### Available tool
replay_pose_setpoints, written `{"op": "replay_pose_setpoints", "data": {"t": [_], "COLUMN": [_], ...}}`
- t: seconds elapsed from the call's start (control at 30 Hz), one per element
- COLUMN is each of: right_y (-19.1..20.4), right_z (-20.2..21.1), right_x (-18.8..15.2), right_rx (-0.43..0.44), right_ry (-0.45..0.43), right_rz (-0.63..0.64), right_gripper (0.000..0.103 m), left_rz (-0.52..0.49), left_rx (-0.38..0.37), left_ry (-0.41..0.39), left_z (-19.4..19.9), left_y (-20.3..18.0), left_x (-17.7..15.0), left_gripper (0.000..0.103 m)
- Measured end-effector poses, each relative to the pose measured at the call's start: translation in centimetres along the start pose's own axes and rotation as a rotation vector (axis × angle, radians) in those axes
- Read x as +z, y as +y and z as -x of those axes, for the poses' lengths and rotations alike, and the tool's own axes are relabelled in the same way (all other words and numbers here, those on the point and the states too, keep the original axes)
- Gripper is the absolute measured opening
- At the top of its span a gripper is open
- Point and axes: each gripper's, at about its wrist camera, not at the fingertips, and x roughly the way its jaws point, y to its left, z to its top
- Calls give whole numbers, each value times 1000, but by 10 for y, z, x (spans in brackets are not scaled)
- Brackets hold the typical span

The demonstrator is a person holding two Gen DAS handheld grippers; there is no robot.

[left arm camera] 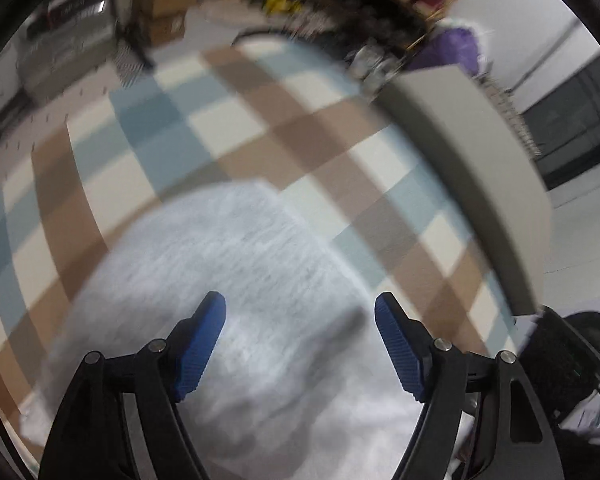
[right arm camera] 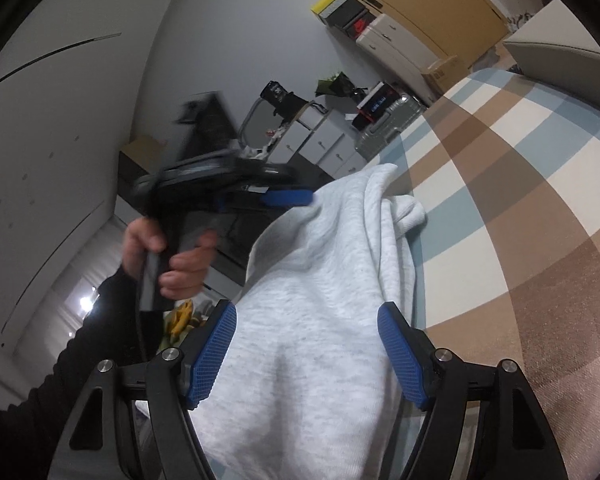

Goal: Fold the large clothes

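Observation:
A light grey garment (left arm camera: 236,280) lies on a bed with a brown, blue and cream checked cover (left arm camera: 284,120). My left gripper (left arm camera: 300,312) is open above it, with cloth showing between the blue pads; the view is blurred. In the right wrist view the same garment (right arm camera: 324,288) is bunched near the bed's edge. My right gripper (right arm camera: 307,320) is open around the cloth. The left gripper (right arm camera: 288,198) shows there too, held in a hand, its blue fingertip at the garment's upper edge.
The checked cover (right arm camera: 520,168) spreads to the right. A grey headboard (left arm camera: 480,168) borders the bed. White drawers (right arm camera: 328,144), a silver suitcase (right arm camera: 388,124), boxes and a wooden door (right arm camera: 432,4) stand beyond. Cluttered items (left arm camera: 364,12) lie past the bed.

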Motion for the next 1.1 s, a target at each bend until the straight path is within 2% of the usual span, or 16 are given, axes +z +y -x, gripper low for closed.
{"op": "replay_pose_setpoints", "data": {"t": [0.03, 0.1, 0.2, 0.27, 0.3, 0.37, 0.43, 0.5, 0.57, 0.67, 0.77, 0.83, 0.9, 1.0, 1.03, 1.1], "right_y": [0, 0, 3, 3, 3, 3, 1, 0, -1, -1, 1, 2, 4, 5, 5, 4], "right_z": [0, 0, -3, -4, -4, -3, -2, -3, -4, -5, -5, -6, -6, -7, -8, -8], "right_x": [0, 1, 2, 1, 1, 0, 0, 0, 0, 0, 0, -1, -1, -2, -2, -1], "right_rx": [-3, 0, -1, 7, 6, 13, 17, 23, 19, 14, -1, -15, -24, -27, -31, -26], "right_ry": [-2, -3, 5, 16, 16, 17, 16, 13, 15, 19, 20, 21, 19, 26, 26, 30], "right_rz": [3, 10, 22, 22, 23, 18, 9, 0, -8, -10, 1, 11, 22, 27, 28, 28], "right_gripper": [74, 74, 75, 76, 76, 76, 76, 76, 78, 78, 78, 78, 78, 78, 78, 78], "left_rz": [63, 133, 107, 92, 89, 59, 40, 55, 91, 175, 260, 351, 342, 278, 264, 211], "left_rx": [-7, -61, -45, -15, -10, -16, 34, 90, 103, 87, 21, -73, -56, 64, 77, 43], "left_ry": [62, 41, 43, 53, 27, -79, -169, -198, -175, -125, -152, -209, -206, -170, -176, -221], "left_z": [-23, -31, -26, -8, 5, 45, 83, 98, 88, 50, 12, 11, 11, 27, 39, 61], "left_y": [13, 25, 22, 17, 15, 15, 23, 39, 60, 90, 115, 136, 132, 105, 93, 69], "left_x": [2, 5, 3, -2, -4, -15, -35, -49, -58, -75, -84, -88, -84, -78, -79, -86], "left_gripper": [72, 76, 77, 76, 76, 76, 76, 76, 76, 76, 81, 82, 82, 82, 80, 80]}}
